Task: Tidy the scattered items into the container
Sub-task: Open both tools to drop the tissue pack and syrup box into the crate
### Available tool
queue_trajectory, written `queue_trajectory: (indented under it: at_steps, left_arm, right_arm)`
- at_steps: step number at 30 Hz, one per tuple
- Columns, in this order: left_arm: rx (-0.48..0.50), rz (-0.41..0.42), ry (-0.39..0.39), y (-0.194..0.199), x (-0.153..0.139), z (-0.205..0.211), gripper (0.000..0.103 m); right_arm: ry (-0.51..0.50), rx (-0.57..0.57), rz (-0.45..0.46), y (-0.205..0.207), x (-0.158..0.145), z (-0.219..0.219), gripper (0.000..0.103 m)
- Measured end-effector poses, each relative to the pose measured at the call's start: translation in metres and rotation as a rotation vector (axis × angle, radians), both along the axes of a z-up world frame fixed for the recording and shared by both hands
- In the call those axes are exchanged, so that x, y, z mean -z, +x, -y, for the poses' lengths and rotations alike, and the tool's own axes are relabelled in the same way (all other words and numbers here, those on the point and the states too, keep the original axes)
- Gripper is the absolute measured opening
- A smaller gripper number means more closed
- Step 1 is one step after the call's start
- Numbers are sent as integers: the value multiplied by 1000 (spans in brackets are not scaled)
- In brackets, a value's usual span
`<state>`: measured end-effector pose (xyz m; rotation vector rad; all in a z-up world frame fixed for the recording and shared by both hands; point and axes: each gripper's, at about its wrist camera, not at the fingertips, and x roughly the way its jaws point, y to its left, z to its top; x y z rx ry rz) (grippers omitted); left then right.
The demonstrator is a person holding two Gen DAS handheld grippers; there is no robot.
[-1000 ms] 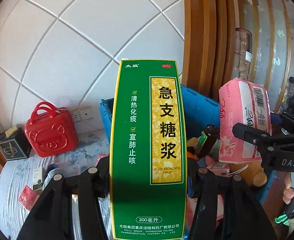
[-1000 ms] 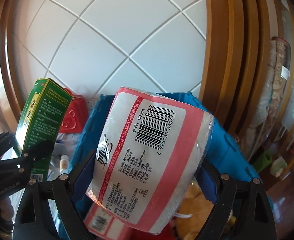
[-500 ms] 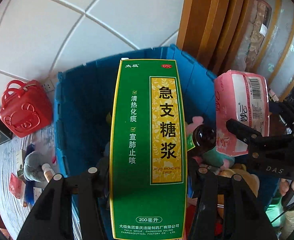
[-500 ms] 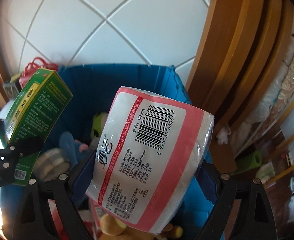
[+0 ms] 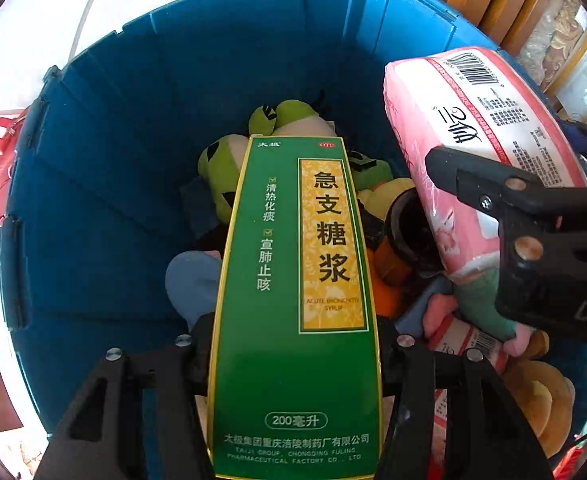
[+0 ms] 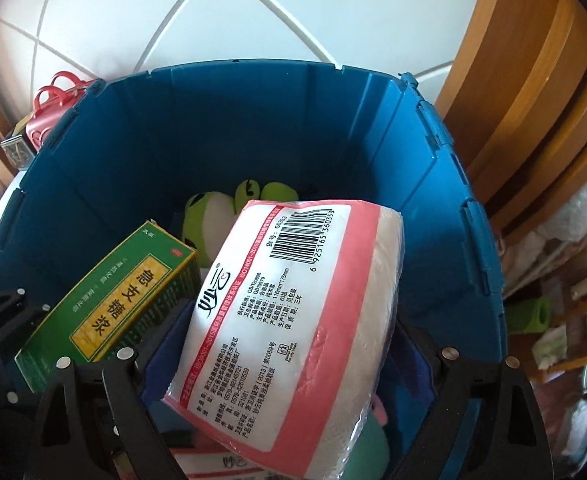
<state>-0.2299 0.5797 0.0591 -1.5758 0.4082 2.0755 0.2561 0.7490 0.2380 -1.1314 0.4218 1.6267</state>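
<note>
Left wrist view: left gripper (image 5: 293, 344) clamps the tall green cardboard syrup box (image 5: 297, 300), right gripper (image 6: 289, 360) the pink-wrapped tissue pack (image 6: 293, 320), both over the blue plastic bin (image 5: 105, 168); lower before releasing

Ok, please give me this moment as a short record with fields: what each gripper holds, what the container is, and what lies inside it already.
left gripper: shut on green medicine box, held over the bin
right gripper: shut on pink tissue pack, also over the bin
container: blue plastic bin, open top
already inside: green frog plush, brown bottle, other soft toys
outside the bin: red case by the tiled wall
step not yet done: releasing both items
</note>
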Motion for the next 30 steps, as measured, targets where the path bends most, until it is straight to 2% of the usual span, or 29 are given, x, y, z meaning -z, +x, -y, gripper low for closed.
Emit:
queue_trajectory:
  at_steps: [9, 18, 30]
  left_arm:
    - [2, 3, -7, -1, 1, -3, 57]
    - [12, -18, 9, -4, -16, -5, 58]
    - [26, -58, 35, 23, -39, 8, 58]
  right_arm:
    - [-44, -14, -39, 13, -5, -6, 96]
    - [-23, -35, -15, 15, -14, 4, 96]
    - [21, -69, 10, 24, -31, 37, 96]
